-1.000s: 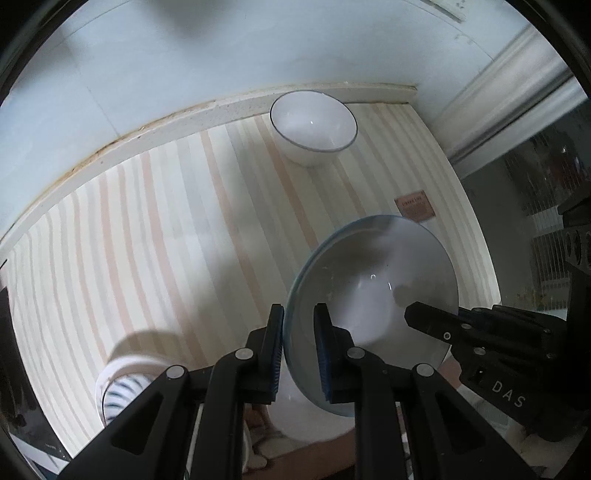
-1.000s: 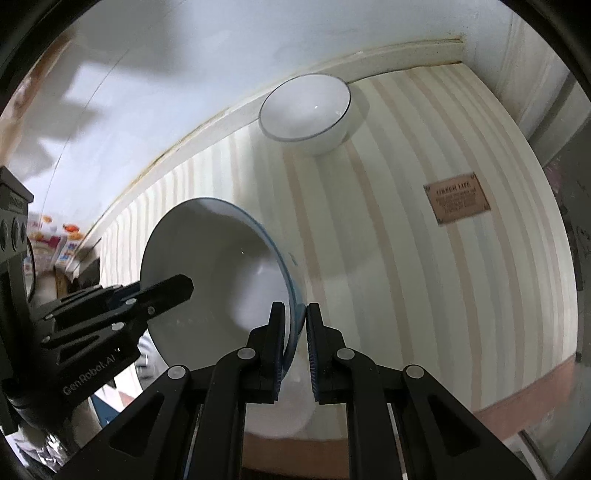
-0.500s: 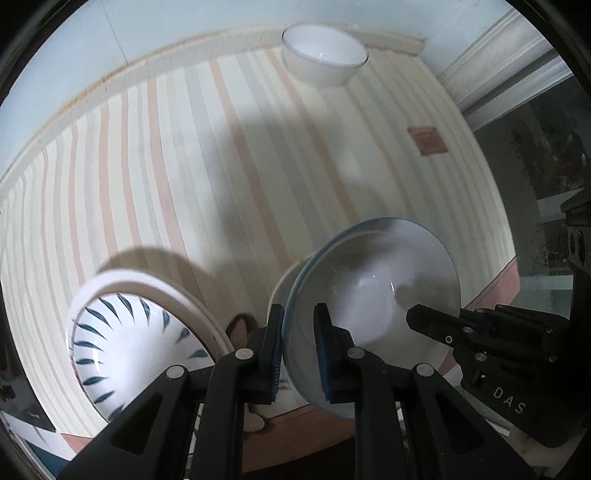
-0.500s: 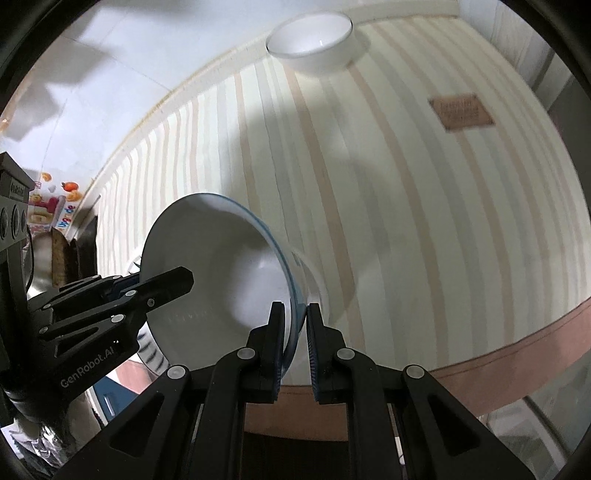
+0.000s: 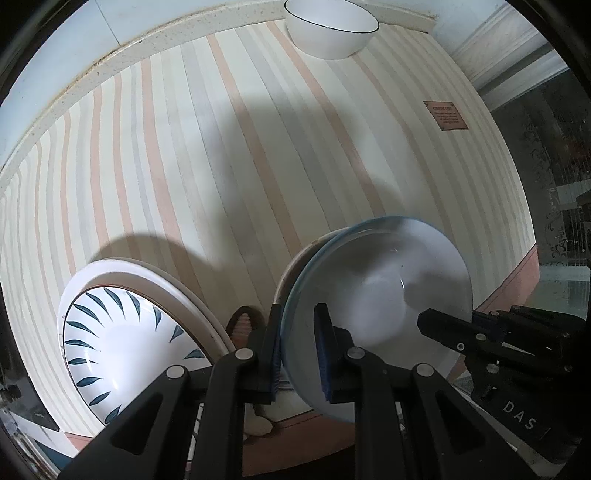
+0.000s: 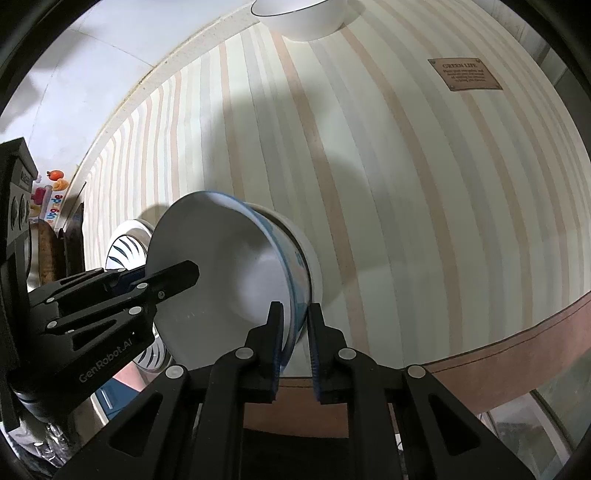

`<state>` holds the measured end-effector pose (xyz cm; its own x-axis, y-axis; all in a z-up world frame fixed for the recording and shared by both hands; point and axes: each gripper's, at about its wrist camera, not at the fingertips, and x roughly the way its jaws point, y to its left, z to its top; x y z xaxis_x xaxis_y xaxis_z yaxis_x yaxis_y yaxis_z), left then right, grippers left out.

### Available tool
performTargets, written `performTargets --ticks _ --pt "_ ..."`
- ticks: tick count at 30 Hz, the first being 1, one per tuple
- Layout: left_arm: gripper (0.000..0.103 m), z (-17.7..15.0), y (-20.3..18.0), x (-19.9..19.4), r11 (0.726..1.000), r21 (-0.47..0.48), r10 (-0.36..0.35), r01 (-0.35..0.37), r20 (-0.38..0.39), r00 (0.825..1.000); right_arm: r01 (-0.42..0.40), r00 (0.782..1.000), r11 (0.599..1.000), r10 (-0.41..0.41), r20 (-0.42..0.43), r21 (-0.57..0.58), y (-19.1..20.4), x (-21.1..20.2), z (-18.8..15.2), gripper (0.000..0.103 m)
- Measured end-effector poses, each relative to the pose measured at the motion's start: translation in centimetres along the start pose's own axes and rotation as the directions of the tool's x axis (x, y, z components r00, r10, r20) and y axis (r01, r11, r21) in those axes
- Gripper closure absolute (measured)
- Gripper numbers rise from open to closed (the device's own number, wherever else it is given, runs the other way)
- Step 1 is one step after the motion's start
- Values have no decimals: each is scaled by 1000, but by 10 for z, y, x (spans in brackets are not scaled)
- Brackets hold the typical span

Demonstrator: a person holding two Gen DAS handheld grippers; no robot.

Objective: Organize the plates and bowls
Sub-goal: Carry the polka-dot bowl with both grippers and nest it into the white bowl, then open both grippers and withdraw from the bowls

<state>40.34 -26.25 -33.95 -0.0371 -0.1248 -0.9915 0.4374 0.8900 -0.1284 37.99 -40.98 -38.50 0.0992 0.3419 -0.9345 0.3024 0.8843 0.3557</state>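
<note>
Both grippers hold one blue-rimmed white bowl (image 5: 380,295) by opposite sides of its rim, low over the near edge of the striped tablecloth. My left gripper (image 5: 298,343) is shut on its left rim. My right gripper (image 6: 295,339) is shut on its right rim; the bowl also shows in the right wrist view (image 6: 229,280). A second white bowl (image 5: 291,266) sits right under it, mostly hidden. A white plate with blue leaf marks (image 5: 122,343) lies to the left. A white bowl with a dark rim (image 5: 330,31) stands at the far edge.
The striped tablecloth (image 5: 221,147) covers the table and carries a brown label (image 5: 445,115) at the right. A white wall runs behind the table. Dark clutter (image 6: 48,229) stands off the table's left end.
Both grippers have drawn the held bowl back toward the near edge of the table and lower. The leaf-patterned plate and a bowl underneath have come into view.
</note>
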Motion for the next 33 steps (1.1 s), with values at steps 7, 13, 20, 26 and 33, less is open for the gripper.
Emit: performTargets --ticks 7,13,20,26,33 --pt "89 -1 -3 2 999 18 35 -35 0 999 3 1000 1000 -3 -20 5 2 2 5 88" --pt "89 3 -5 7 998 24 50 -50 -4 999 12 1000 1000 -12 -27 -5 3 2 5 88" --pt "89 10 -4 3 999 13 41 -40 -14 999 5 999 1000 -6 -37 -7 2 3 3 88" --pt "89 9 4 -9 1000 5 23 -23 -13 1000 -18 999 1000 18 -49 -4 -1 -1 6 88" --pt "78 38 8 -64 999 -25 -20 23 119 993 -85 996 996 84 23 8 -13 -44 27 86"
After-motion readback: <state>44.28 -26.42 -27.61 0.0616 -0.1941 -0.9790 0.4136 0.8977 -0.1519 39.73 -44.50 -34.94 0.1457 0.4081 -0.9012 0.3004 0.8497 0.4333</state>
